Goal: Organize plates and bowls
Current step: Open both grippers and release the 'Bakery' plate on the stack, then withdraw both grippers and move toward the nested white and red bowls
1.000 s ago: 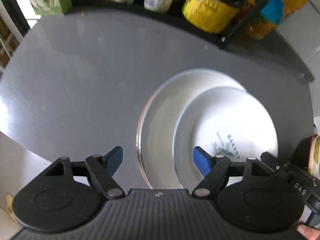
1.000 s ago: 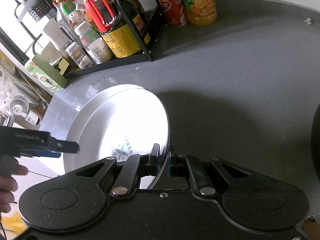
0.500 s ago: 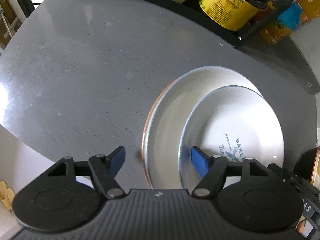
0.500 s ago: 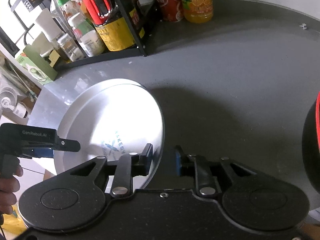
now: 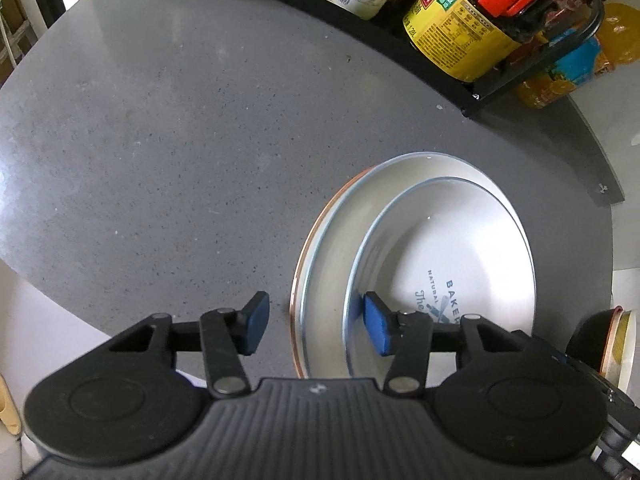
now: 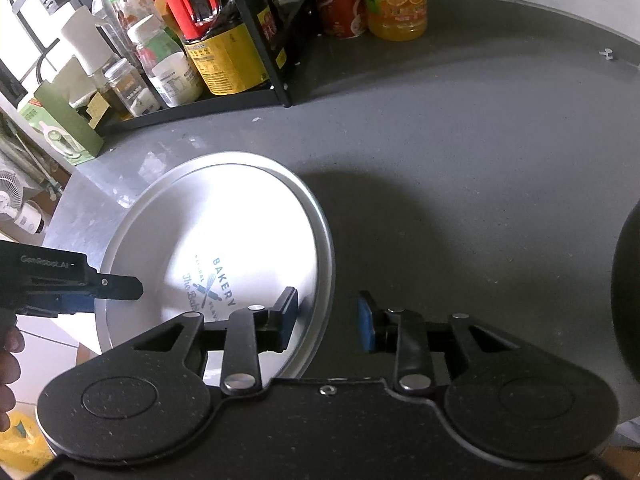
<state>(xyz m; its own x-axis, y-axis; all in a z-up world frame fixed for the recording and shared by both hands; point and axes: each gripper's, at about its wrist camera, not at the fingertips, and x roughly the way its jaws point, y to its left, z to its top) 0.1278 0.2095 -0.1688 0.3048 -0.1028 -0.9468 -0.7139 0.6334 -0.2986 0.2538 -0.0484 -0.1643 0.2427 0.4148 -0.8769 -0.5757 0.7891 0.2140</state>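
Right gripper (image 6: 327, 326): fingers stood wide apart, holding nothing; they straddled the near right rim of the bakery plate (image 6: 240, 240), one pad over the plate, one over the bare counter (image 6: 460, 168). Judged a release pose, the plate set down.
Left gripper (image 5: 312, 322): fingers spread wide, empty; the right pad hung over the bakery plate's near left edge, the left pad over counter beside the stack. Contact with the plate could not be told.
Bakery plate: lay nested inside a larger white plate (image 5: 332, 248), offset toward its right side; a copper-rimmed edge (image 5: 310, 240) showed beneath. Stacking by size served the organizing, likely.
Dark bowl (image 5: 592, 336): right of the bakery plate, near the counter edge, apart from the stack; probably not yet sorted.
Bottle rack (image 6: 248, 40): well beyond the bakery plate, at the counter's back.
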